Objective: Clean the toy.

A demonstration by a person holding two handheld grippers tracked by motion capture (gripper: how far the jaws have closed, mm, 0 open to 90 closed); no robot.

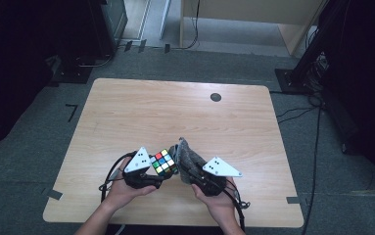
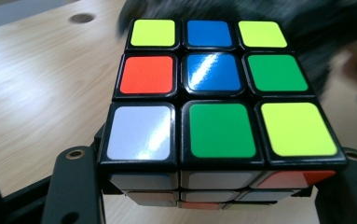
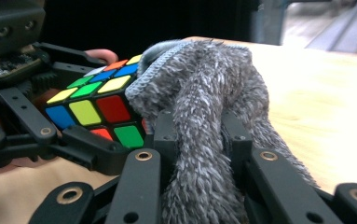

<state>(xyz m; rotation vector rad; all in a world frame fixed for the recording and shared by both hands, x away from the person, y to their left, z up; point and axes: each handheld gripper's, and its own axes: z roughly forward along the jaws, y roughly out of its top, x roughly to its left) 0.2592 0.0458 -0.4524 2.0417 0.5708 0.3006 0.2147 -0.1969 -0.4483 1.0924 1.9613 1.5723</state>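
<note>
Above the near edge of a pale wooden table [image 1: 126, 112], a person holds a puzzle cube [image 1: 164, 162] clamped between the jaws of the left gripper [image 1: 156, 172], which press on its two sides. Just beside it, the right gripper [image 1: 187, 166] has its jaws closed on a bunched grey cloth [image 1: 187, 152], whose fold touches the cube's side. Seen along the left gripper's jaws, the cube's upper face shows yellow, blue, green, red and white squares. Both hands sit close together near the table's front.
</note>
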